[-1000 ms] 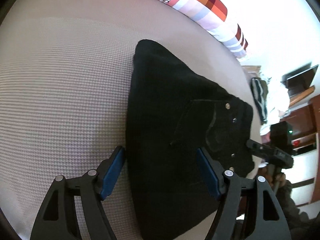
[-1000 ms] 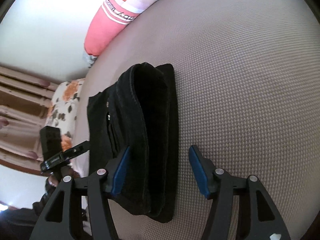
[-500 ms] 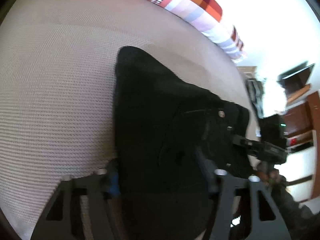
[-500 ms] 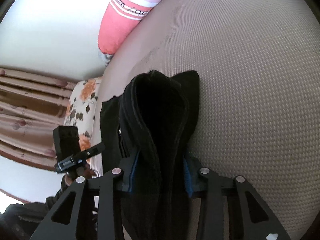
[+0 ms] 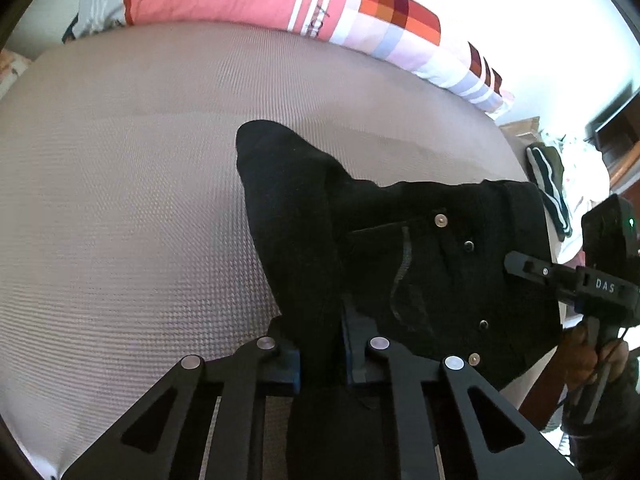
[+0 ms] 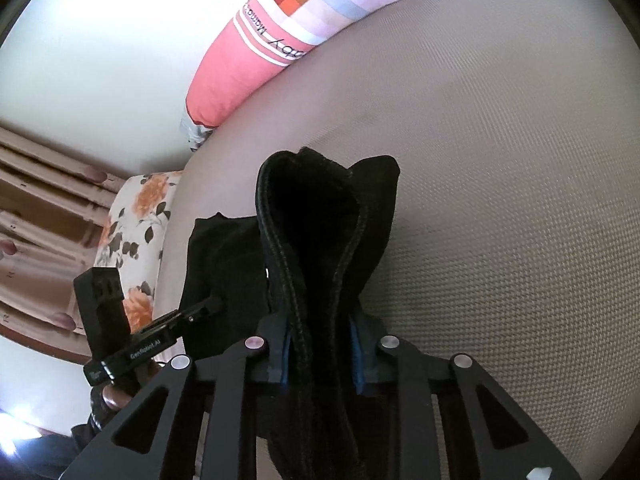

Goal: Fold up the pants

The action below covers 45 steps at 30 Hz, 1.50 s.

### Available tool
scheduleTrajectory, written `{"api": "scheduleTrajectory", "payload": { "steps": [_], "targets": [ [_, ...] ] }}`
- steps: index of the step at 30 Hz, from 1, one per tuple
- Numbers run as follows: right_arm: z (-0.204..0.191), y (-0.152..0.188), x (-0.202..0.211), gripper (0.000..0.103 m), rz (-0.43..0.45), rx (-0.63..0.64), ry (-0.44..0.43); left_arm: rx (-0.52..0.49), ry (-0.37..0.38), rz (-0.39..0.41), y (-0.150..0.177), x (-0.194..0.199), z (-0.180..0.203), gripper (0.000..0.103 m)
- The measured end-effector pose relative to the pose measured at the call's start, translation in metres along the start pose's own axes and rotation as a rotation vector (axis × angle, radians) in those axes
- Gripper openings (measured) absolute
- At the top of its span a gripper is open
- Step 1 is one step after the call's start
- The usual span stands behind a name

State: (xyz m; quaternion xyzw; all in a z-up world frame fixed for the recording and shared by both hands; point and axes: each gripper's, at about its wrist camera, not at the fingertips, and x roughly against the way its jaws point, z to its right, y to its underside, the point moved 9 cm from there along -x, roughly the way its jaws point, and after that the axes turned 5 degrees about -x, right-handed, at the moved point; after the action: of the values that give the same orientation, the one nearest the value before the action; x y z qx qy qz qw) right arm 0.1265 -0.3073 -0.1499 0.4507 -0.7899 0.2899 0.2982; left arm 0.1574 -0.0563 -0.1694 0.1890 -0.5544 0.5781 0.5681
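The black pants [image 5: 360,232] lie folded on a beige textured mattress [image 5: 120,200]. My left gripper [image 5: 320,344] is shut on the near edge of the pants, with cloth bunched between its blue pads. My right gripper [image 6: 320,348] is shut on the stitched waistband end of the pants [image 6: 312,216], which stands up in a loop in front of it. The right gripper also shows at the right edge of the left wrist view [image 5: 568,280]. The left gripper shows at the lower left of the right wrist view [image 6: 160,336].
A pink and checked pillow [image 5: 280,0] lies along the far edge of the mattress. A floral cushion [image 6: 136,236] and curtains are beyond the left side. Clothes [image 5: 548,188] and dark furniture stand off the right side.
Both grippers moved forward onto the pants and closed on the cloth. The gripped ends have risen off the mattress.
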Motion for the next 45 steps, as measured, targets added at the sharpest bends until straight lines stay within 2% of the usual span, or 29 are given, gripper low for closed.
{"api": "scheduleTrajectory", "payload": {
  "steps": [14,24,35,39,40,43,45],
  "targets": [
    [-0.056,-0.056,-0.055,0.021,-0.010,0.039,-0.052,0.002,-0.106,0.086,-0.070,0.024,-0.044,0.014],
    [-0.080,-0.102,-0.087,0.021,-0.020,0.073,-0.035,0.012,-0.145,0.104,-0.112,0.013,-0.075,0.014],
    [-0.082,-0.141,-0.115,0.021,-0.011,0.078,0.011,0.047,-0.163,0.117,-0.157,-0.013,-0.104,0.014],
    [-0.068,-0.147,-0.130,0.022,0.001,0.092,0.101,0.042,-0.192,0.094,-0.157,-0.033,-0.117,0.016],
    [-0.061,-0.147,-0.134,0.028,0.013,0.099,0.154,0.047,-0.200,0.084,-0.153,-0.041,-0.122,0.017],
    [-0.050,-0.143,-0.142,0.044,0.037,0.163,0.265,0.054,-0.209,0.085,-0.147,-0.050,-0.130,0.029],
    [-0.049,-0.143,-0.142,0.047,0.057,0.181,0.291,0.051,-0.237,0.091,-0.145,-0.054,-0.134,0.042]
  ]
}}
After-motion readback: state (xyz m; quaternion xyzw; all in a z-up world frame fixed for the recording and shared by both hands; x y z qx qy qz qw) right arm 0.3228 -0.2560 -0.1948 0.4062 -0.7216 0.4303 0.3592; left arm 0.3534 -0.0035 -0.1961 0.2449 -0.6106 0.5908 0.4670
